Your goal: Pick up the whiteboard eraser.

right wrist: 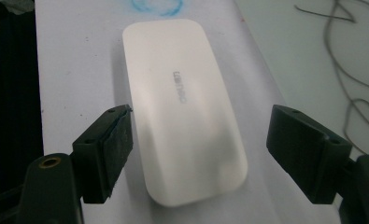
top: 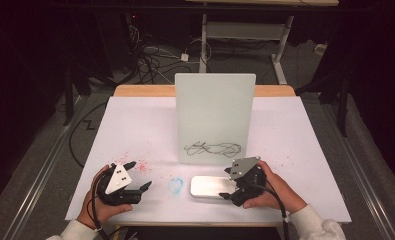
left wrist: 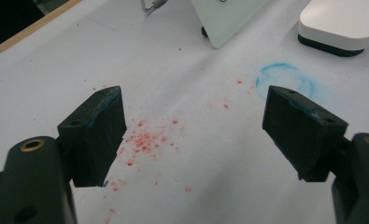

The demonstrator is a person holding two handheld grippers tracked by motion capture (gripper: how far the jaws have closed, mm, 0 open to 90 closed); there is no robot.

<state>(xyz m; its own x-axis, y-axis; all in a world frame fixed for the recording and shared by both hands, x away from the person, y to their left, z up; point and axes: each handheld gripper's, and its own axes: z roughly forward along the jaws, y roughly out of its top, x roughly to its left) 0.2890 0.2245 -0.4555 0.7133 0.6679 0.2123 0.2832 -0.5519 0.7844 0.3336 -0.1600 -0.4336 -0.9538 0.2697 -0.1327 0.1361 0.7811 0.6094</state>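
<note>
A: Which step is this, as you read it?

B: The approach to a grasp. The right gripper (top: pixel 235 186) sits at the near end of the white eraser (top: pixel 208 187), which lies flat on the bench (top: pixel 135 125) just in front of the upright whiteboard (top: pixel 215 115). The board carries a black scribble (top: pixel 212 148) low down, so my guess is the eraser is meant for wiping it.

A: Are the jaws on it yet?

B: No. In the right gripper view the 2 jaws stand wide apart, 1 on each long side of the eraser (right wrist: pixel 184 107), with a clear gap between each pad and its edge. The eraser runs lengthwise away from the camera, its near end between the jaws.

A: And the left gripper (top: pixel 135 182)?

B: Its jaws are apart too, holding nothing, over the red specks (left wrist: pixel 145 140) on the bench. The blue ring mark (left wrist: pixel 285 79) lies ahead of it, the eraser (left wrist: pixel 341 23) beyond that.

A: What does the next move call for?

B: Probably lowering a little so the pads meet the eraser's sides, closing squarely across its width, then lifting it toward the scribble without knocking the board.
</note>
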